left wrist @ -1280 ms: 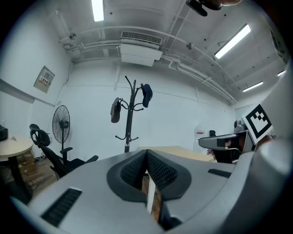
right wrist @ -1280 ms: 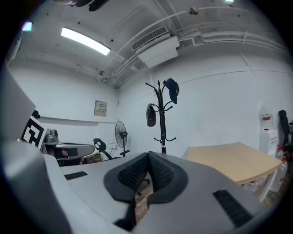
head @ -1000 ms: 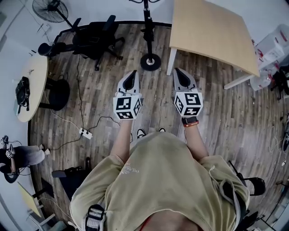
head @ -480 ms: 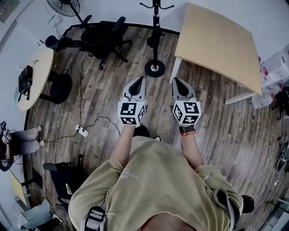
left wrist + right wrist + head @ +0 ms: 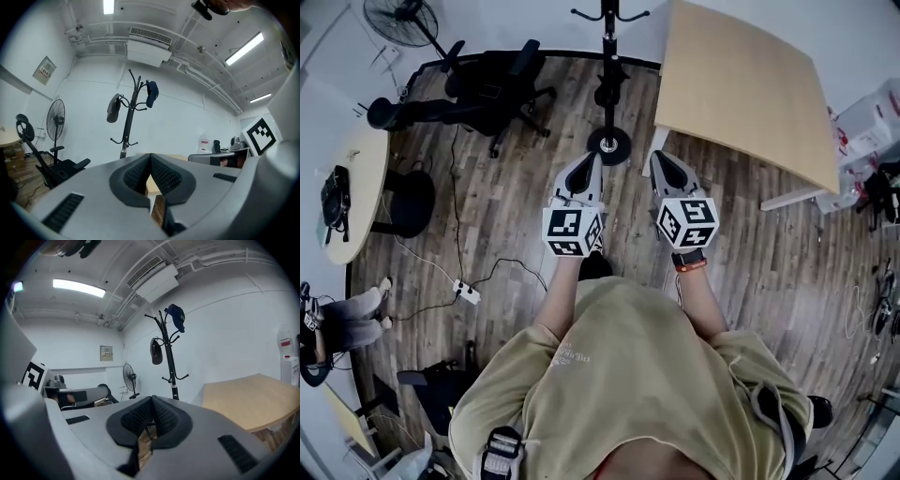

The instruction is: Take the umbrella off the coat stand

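The black coat stand rises at the top middle of the head view, its round base on the wood floor just beyond my fingertips. In the left gripper view the stand carries a dark folded umbrella on a left hook and a blue cap on the right. The right gripper view shows the same stand, umbrella and cap. My left gripper and right gripper are held side by side, pointing level at the stand, both shut and empty, well short of the umbrella.
A light wooden table stands right of the stand. A black office chair and a fan are to its left. A round table with a bag, a power strip with cables, and a seated person's legs lie far left.
The person has stepped toward the coat stand; both grippers have moved forward together and now sit close to its base. The jaws stayed shut.
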`<action>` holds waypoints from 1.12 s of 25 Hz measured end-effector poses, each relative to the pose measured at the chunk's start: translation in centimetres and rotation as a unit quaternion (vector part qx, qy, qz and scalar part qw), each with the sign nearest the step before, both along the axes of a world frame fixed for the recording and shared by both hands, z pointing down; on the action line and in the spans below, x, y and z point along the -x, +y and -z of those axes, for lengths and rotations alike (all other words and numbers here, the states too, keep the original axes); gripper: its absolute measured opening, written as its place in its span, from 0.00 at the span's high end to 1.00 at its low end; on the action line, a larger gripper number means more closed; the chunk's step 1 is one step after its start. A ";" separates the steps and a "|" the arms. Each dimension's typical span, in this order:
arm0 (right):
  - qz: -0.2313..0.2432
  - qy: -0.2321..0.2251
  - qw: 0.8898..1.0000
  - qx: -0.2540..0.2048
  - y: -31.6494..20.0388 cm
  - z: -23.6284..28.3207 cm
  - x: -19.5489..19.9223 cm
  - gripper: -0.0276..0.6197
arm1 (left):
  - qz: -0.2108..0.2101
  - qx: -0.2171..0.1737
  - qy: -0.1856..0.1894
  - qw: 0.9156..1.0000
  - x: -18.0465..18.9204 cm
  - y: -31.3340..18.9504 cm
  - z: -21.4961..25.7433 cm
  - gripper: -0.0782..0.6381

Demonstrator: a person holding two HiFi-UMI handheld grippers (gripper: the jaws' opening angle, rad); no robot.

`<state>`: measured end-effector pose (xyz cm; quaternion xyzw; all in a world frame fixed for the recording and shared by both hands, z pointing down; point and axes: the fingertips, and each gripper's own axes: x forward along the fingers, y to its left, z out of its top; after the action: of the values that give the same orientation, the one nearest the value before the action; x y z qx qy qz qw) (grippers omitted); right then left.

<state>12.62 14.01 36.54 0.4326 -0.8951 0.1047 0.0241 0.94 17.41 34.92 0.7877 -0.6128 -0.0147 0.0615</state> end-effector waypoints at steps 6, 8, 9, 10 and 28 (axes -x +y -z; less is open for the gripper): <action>0.004 -0.015 1.000 0.015 -6.1 0.6 4.8 0.93 | -0.010 -0.007 0.004 1.000 4.3 -7.0 1.1 0.86; 0.004 -0.009 1.000 0.014 -7.6 0.6 6.4 0.93 | -0.015 -0.007 0.003 1.000 5.7 -8.7 1.1 0.86; 0.005 -0.005 1.000 0.012 -8.3 0.5 7.2 0.93 | -0.018 -0.007 0.003 1.000 6.4 -9.5 0.9 0.86; 0.006 0.000 1.000 0.010 -9.0 0.3 7.9 0.93 | -0.021 -0.007 0.002 1.000 7.0 -10.4 0.6 0.86; -0.023 0.016 0.999 0.030 -24.2 -5.7 12.2 0.93 | -0.110 0.058 -0.004 0.992 12.3 -25.4 -9.0 0.86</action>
<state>0.41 -10.23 42.27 0.4539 -0.8808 0.1252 0.0493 -11.40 -8.00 43.90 0.8457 -0.5221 0.0312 0.1058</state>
